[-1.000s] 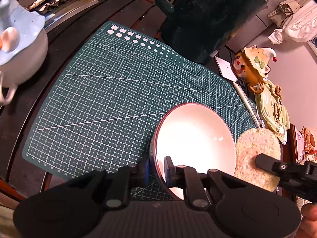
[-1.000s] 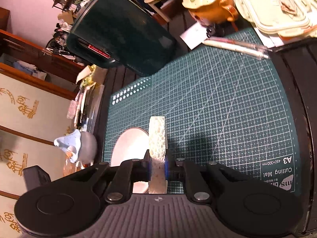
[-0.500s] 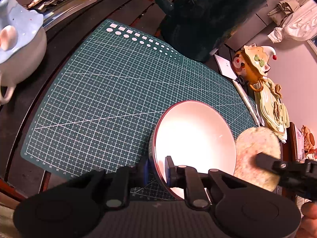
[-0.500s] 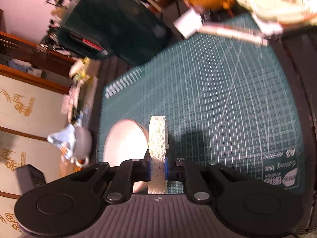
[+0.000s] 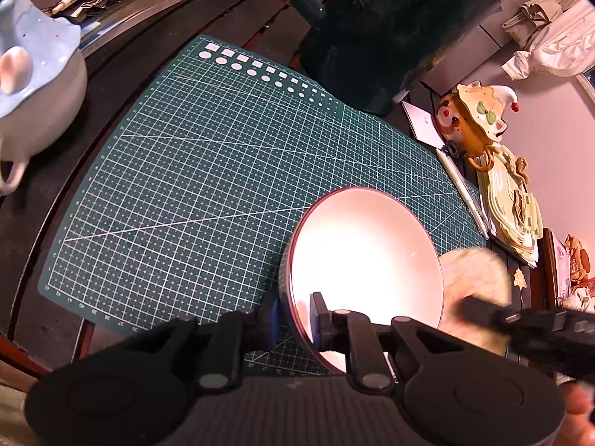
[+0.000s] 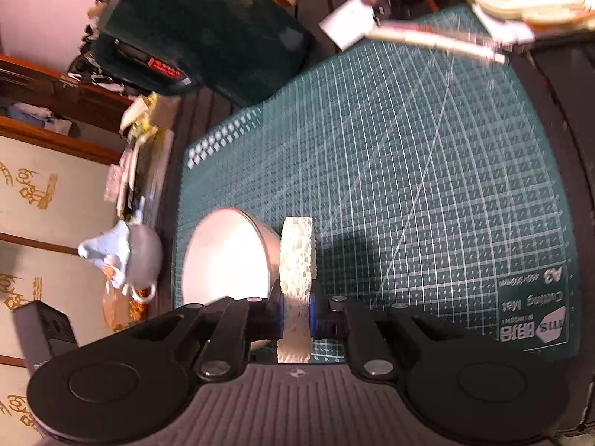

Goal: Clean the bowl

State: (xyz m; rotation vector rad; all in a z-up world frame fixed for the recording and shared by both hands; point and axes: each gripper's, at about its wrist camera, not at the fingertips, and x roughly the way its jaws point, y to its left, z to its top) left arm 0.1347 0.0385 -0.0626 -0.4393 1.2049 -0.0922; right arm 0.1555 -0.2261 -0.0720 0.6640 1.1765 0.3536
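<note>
A white bowl (image 5: 366, 260) with a red rim is held tilted over the green cutting mat (image 5: 208, 186). My left gripper (image 5: 293, 319) is shut on its near rim, one pad inside and one outside. My right gripper (image 6: 295, 316) is shut on a pale yellow sponge (image 6: 297, 260), held on edge. In the right wrist view the sponge sits just right of the bowl (image 6: 227, 256), against its outer wall. The left wrist view shows the sponge (image 5: 476, 290) blurred at the bowl's right rim, with the right gripper's dark finger across it.
A large dark green pitcher (image 5: 390, 29) stands at the mat's far edge. A grey pot with a blue lid (image 5: 33, 85) is at the left. A pen (image 5: 465, 193), a clown figurine (image 5: 476, 119) and stacked lids (image 5: 517, 215) lie along the right side.
The sponge has dropped a little beside the bowl's right rim and is blurred now. In the right wrist view the bowl looms larger and closer to the sponge. The left gripper holds still.
</note>
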